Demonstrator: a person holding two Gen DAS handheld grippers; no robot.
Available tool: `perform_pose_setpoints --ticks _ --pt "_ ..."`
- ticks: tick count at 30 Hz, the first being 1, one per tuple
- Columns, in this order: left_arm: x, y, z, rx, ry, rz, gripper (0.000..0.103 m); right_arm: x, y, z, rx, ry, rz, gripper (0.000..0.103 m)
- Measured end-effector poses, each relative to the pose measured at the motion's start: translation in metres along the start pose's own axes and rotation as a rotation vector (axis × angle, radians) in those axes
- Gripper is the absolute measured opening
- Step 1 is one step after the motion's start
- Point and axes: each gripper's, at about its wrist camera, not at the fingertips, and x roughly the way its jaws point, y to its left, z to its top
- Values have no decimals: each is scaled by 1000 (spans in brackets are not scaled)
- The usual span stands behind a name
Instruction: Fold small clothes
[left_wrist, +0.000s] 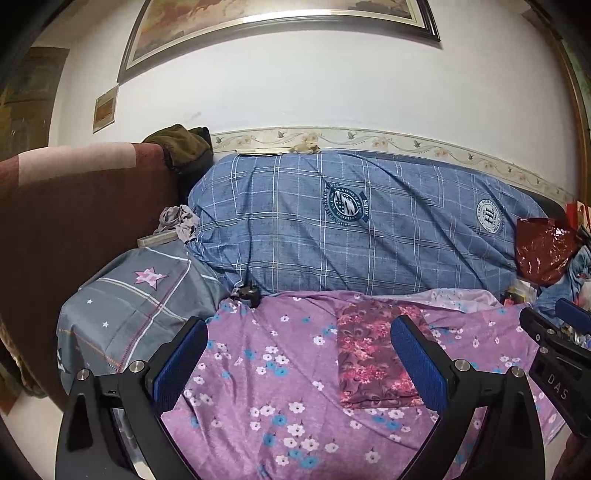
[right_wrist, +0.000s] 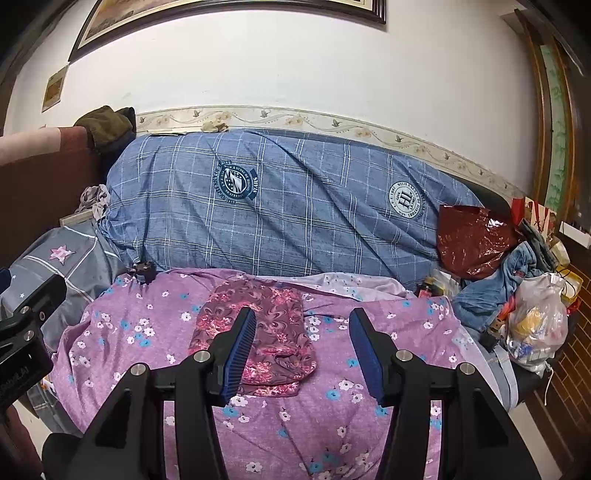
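A small maroon garment with pink flowers (left_wrist: 373, 354) lies folded flat on the purple flowered bedsheet (left_wrist: 280, 369). It also shows in the right wrist view (right_wrist: 273, 325) on the same sheet (right_wrist: 332, 424). My left gripper (left_wrist: 299, 332) is open and empty, held above the sheet, with the garment by its right finger. My right gripper (right_wrist: 303, 321) is open and empty, hovering over the garment's right part. The right gripper's body shows at the right edge of the left wrist view (left_wrist: 561, 354).
A blue checked quilt (right_wrist: 280, 203) lies rolled behind the sheet against the wall. A grey star pillow (left_wrist: 136, 302) is at the left. A dark red plastic bag (right_wrist: 472, 240), jeans (right_wrist: 498, 284) and a white bag (right_wrist: 539, 325) crowd the right. A black plug (right_wrist: 144, 271) lies by the pillow.
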Motion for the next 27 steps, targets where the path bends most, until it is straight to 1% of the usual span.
perform_pose_setpoints --ticks 6,11,23,27 --pt "5 1 -1 -3 6 2 101 0 4 -1 -8 2 4 55" --pt "10 -2 -2 14 28 -5 101 3 5 -3 -10 10 4 55" --pt "12 -3 -2 31 26 -14 101 10 6 -5 -11 22 3 55" --pt "12 -1 -2 23 19 -12 101 11 5 -6 -8 23 1 55"
